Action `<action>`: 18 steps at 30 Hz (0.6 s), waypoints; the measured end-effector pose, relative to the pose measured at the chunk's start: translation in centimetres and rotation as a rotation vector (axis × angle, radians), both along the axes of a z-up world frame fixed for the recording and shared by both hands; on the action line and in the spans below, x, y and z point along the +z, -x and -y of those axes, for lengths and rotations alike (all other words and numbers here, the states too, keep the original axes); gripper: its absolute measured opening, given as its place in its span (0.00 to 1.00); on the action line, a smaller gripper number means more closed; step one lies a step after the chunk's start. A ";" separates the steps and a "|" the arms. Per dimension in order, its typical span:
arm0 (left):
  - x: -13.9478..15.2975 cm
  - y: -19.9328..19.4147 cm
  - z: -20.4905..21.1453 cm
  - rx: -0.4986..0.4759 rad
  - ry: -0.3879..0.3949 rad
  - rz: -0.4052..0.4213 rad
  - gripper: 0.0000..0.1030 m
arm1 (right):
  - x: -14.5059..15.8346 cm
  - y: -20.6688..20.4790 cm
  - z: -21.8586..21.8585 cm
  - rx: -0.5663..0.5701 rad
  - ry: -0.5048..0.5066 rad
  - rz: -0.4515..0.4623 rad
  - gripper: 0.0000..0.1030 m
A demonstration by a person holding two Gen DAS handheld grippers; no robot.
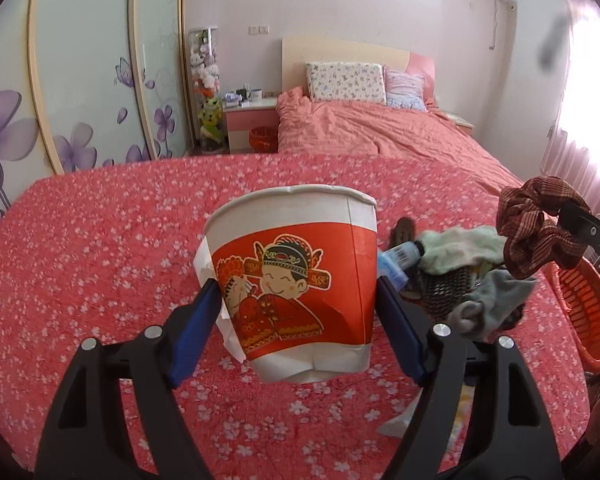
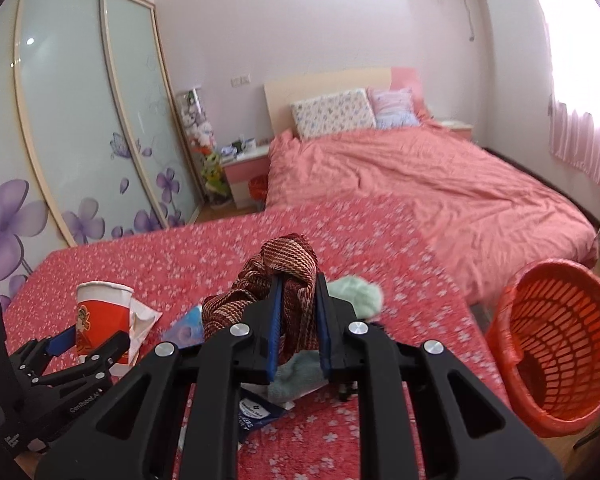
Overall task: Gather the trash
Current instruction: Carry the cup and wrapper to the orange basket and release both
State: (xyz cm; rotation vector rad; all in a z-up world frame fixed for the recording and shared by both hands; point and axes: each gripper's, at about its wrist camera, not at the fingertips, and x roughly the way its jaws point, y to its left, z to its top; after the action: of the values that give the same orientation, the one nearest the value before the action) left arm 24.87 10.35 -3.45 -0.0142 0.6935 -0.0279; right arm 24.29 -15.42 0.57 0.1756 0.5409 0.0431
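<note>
- My left tool (image 1: 296, 312) is clamped on the paper cup (image 1: 300, 280), one pad on each side; the cup is upright and lifted clear of the desk (image 1: 100, 240).
- A white wrapper (image 1: 216, 304) is pinched against the cup under the left pad.
- My right tool (image 2: 298, 320) is nearly closed, gripping a brown striped cloth (image 2: 284, 276) that bunches out ahead of the tips.
- Below the right tool: green cloth (image 2: 356, 296) and a blue packet (image 2: 256, 416) on the desk.
- Orange basket (image 2: 556, 344) is right of the right tool, off the desk edge, tilted.
</note>
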 end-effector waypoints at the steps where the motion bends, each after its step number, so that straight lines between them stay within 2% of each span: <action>1: 0.5 0.3 0.2 -0.004 -0.002 0.009 0.73 | 0.3 0.4 0.3 -0.009 0.005 0.014 0.15; 10: 4.7 2.5 4.4 -0.101 -0.016 0.071 0.73 | 2.1 3.6 4.4 -0.134 0.006 0.094 0.15; 18: 6.4 3.3 10.2 -0.217 -0.006 0.071 0.73 | 1.8 5.5 8.8 -0.257 0.019 0.084 0.15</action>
State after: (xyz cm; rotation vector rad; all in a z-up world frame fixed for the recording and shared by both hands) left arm 21.60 0.14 2.91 0.0672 0.6212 -0.2332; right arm 18.82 -24.25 2.37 0.2230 0.4314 -0.2042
